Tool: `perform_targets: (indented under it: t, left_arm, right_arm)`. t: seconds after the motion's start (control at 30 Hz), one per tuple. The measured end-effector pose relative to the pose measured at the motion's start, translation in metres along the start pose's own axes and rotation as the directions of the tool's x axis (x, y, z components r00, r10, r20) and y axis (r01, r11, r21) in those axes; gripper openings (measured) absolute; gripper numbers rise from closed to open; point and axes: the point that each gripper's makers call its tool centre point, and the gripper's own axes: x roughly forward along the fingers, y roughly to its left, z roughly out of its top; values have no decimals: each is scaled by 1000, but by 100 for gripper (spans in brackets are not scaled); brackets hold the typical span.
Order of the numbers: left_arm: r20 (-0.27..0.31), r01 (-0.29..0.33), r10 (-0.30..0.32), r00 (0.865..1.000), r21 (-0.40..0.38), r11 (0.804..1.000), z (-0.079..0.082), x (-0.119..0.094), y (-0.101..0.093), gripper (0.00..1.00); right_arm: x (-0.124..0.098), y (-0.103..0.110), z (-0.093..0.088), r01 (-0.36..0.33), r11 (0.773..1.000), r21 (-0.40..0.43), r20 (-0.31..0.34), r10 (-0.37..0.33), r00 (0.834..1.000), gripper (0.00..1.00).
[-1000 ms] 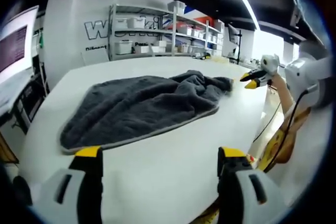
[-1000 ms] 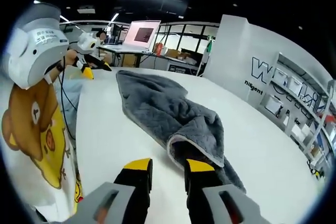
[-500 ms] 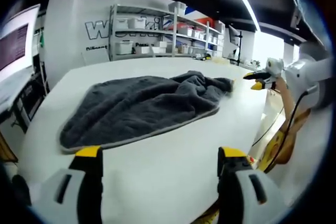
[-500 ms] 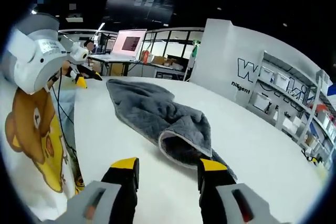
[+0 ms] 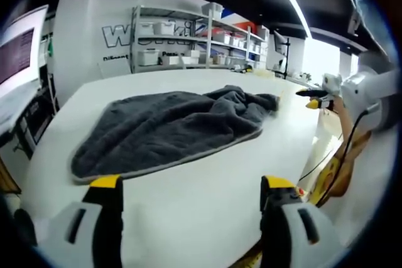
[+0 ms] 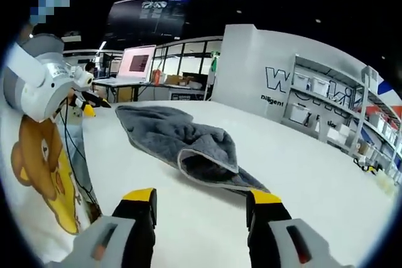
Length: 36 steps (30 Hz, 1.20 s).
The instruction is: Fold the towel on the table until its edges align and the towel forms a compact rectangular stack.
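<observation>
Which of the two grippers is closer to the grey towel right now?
Right. The right gripper sits just short of the towel and its bunched end; the left gripper hangs further back from the flat end.

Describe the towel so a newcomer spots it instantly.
Find the big white table in front of the storage shelves. The towel lies rumpled on it: dark grey, fluffy, with a paler grey edge band, the single soft thing on the tabletop.

Bare table [image 5: 207, 211] lies open all around the towel [image 5: 169, 127]; the towel's rumpled far end is the 1 obstacle.
</observation>
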Motion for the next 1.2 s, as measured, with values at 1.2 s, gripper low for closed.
perform_targets:
  t: [1.2]
  left_arm:
    - [10, 3, -3, 1000, -4, 1000, 2, 1, -2, 95]
  right_arm:
    - [-37, -24, -21, 131, 984, 122, 21, -135, 991, 90]
